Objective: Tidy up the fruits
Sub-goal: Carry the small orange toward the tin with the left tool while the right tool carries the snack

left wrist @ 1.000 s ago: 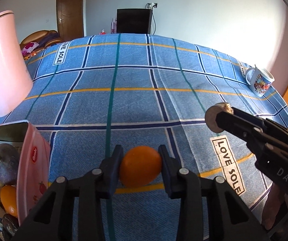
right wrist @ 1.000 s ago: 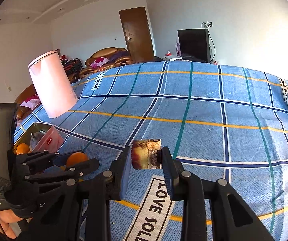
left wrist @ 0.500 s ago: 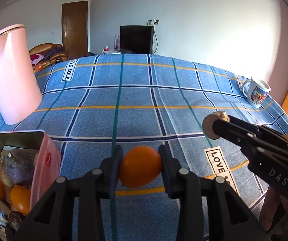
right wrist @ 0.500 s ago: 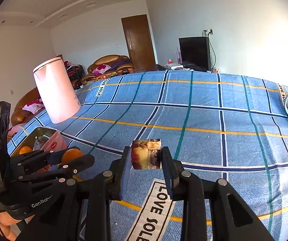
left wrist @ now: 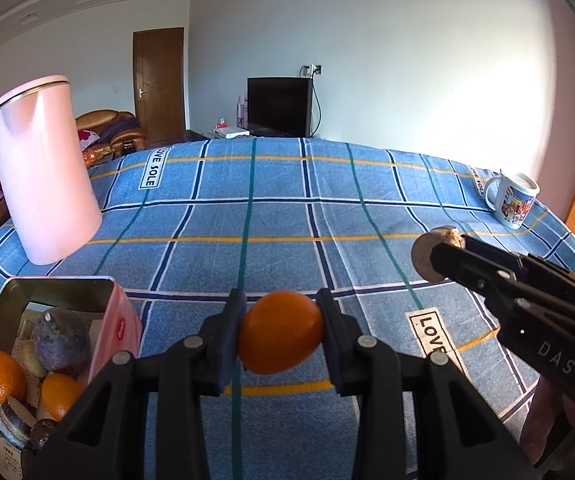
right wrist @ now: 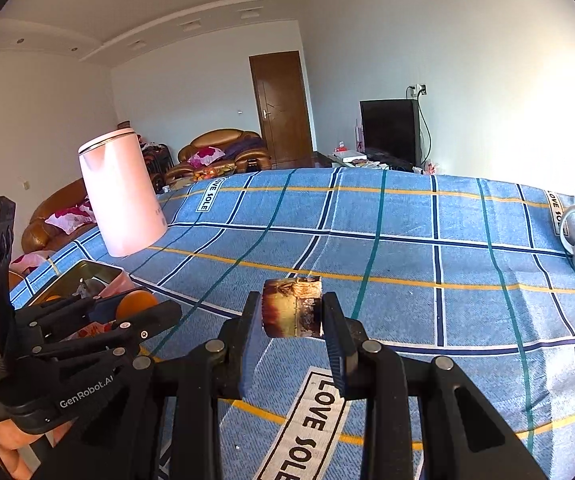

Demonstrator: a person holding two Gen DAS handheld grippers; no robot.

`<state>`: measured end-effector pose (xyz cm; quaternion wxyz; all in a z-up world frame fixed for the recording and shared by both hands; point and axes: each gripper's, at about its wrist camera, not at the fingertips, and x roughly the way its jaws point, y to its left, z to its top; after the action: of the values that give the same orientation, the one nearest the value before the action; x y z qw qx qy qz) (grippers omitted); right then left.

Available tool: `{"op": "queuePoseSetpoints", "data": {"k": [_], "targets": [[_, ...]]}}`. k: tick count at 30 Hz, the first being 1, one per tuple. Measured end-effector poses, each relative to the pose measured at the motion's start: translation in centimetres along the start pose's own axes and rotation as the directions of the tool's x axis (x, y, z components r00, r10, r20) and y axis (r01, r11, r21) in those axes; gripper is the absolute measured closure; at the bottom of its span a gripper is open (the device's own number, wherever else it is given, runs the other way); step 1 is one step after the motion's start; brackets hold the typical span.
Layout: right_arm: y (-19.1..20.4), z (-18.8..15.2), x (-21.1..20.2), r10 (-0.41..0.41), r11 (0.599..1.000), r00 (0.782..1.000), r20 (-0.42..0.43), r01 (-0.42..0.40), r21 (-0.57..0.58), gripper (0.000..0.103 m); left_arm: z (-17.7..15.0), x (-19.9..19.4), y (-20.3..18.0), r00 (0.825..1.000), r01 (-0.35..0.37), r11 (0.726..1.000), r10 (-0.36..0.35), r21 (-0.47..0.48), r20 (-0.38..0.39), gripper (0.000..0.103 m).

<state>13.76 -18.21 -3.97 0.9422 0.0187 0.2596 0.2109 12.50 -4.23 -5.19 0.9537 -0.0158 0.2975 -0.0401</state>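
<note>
My left gripper (left wrist: pixel 281 330) is shut on an orange (left wrist: pixel 281 332) and holds it above the blue checked tablecloth (left wrist: pixel 271 216). My right gripper (right wrist: pixel 291 312) is shut on a brown cut piece of fruit (right wrist: pixel 292 307), also above the cloth. In the left wrist view the right gripper (left wrist: pixel 441 254) comes in from the right with the piece (left wrist: pixel 423 254) at its tip. In the right wrist view the left gripper (right wrist: pixel 143 310) sits low left with the orange (right wrist: pixel 135 304). An open pink tin (left wrist: pixel 117 328) at lower left holds oranges, a purple fruit and other pieces.
A tall pink kettle (left wrist: pixel 43 172) stands at the left of the table, behind the tin. A printed mug (left wrist: pixel 513 200) stands near the right edge. Beyond the table are a sofa, a door and a dark TV.
Both grippers have risen and tilted up with their loads still held; the view takes in more of the room and the tin's inside.
</note>
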Motion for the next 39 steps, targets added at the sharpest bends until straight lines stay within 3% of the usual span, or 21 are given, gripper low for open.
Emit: {"op": "queuePoseSetpoints", "data": {"k": [39], "targets": [[1.3,-0.3,-3.1,-0.025,0.997,0.987,0.156,0.035,-0.064,0.071,-0.7,-3.3,-0.5,0.979,-0.054,0.998,0.050,0.014,0.197,0.065]]}}
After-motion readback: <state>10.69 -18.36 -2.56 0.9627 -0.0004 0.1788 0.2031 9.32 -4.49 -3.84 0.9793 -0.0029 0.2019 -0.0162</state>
